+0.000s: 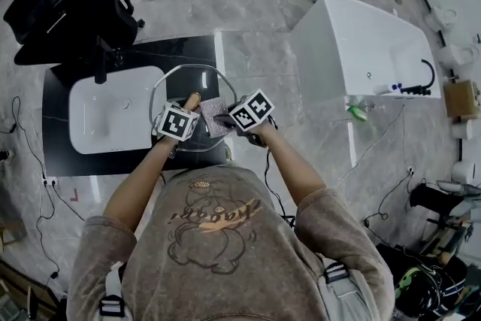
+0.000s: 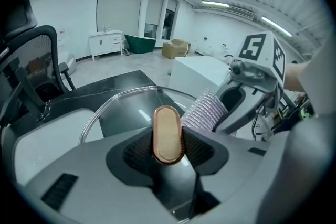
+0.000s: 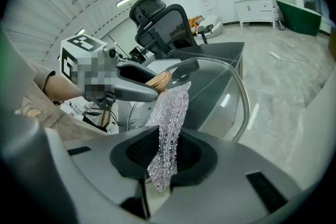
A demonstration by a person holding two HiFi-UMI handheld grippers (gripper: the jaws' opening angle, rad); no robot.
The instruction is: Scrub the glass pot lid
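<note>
Lid (image 1: 180,79) in one gripper, cloth (image 1: 213,115) in the other: a person scrubs glass cookware above a black desk (image 1: 56,154) with a white basin (image 1: 105,116) set in it. The left gripper (image 1: 189,107) has its jaws clenched on the lid's tan knob (image 2: 168,134), holding the glass tilted in the air over the basin's edge, clear of the desk. The right gripper (image 1: 225,120) has its jaws clamped on one end of the glittering cloth (image 3: 170,123), whose free end reaches the lid (image 3: 220,86) just beside the knob (image 3: 159,80); whether it actually presses on the glass cannot be told.

Both tools are in hand and brought together, so the set-up looks finished and the scrubbing itself looks under way. No suds, water or wiped streaks show on the glass (image 2: 126,113), so how much has been covered cannot be judged. The cloth (image 2: 203,112) sits only near the centre. The outer band, the rim and the underside most likely remain, as does putting the lid down afterwards.
</note>
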